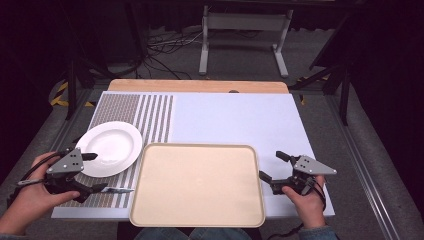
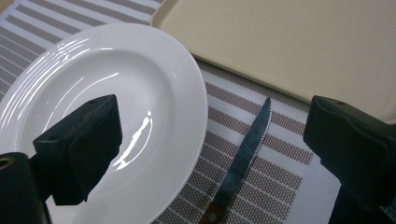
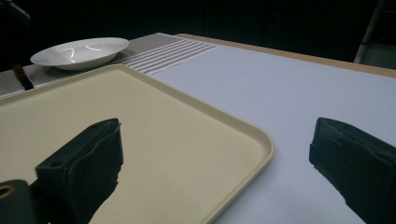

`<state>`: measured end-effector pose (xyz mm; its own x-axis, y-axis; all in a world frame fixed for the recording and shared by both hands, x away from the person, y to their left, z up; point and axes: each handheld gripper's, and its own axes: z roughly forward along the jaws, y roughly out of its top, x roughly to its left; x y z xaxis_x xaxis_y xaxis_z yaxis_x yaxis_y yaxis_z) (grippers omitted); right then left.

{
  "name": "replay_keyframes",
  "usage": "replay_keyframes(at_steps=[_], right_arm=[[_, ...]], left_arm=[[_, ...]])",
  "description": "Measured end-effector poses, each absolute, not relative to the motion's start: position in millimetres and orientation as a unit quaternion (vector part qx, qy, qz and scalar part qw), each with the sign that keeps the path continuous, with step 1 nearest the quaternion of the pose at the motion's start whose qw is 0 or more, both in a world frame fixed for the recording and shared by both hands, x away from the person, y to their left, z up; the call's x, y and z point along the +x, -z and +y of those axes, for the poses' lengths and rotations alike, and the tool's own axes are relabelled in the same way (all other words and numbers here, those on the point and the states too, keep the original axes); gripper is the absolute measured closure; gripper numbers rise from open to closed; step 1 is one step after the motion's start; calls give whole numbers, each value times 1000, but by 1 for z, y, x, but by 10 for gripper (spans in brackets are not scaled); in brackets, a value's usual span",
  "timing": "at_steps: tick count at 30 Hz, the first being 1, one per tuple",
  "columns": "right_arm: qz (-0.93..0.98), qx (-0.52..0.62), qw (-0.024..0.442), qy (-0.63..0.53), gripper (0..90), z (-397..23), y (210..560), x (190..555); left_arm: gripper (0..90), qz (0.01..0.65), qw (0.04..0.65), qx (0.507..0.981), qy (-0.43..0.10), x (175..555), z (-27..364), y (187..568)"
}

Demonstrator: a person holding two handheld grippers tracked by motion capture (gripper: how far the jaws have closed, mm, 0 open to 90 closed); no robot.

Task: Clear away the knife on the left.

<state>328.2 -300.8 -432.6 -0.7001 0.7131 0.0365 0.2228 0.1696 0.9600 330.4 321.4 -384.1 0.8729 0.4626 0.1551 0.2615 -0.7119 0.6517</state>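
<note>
A white plate [image 1: 109, 148] rests on a striped placemat [image 1: 150, 115] at the table's left. Just in front of the plate lies a knife [image 1: 117, 190] with a serrated blade [image 2: 245, 156], pointing toward the big beige tray [image 1: 197, 182]. My left gripper [image 1: 97, 172] is open: one jaw hangs over the plate [image 2: 116, 93], the other is past the knife by the tray's edge [image 2: 289, 46]. My right gripper [image 1: 270, 164] is open and holds nothing; it straddles the tray's right rim [image 3: 261, 140], one jaw over the tray and one over the white mat.
A white mat [image 1: 235, 120] covers the middle and right of the table, with a wooden edge [image 1: 200, 86] at the back. Behind the table stand a metal frame [image 1: 245, 30], cables and dark stands. The plate [image 3: 79, 51] shows far off in the right gripper view.
</note>
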Motion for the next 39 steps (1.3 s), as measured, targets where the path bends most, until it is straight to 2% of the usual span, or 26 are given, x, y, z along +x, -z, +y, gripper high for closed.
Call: replay_keyframes(at_steps=[25,29,39], right_arm=[[737,315,215,-558,33,-299,433,329],[738,315,215,-557,33,-299,434,329],[738,315,213,-558,32,-298,434,329]], left_arm=[[90,154,183,965,-109,334,326,393],[122,143,158,972,-98,335,324,398],[266,99,103,987,-70,340,319,411]])
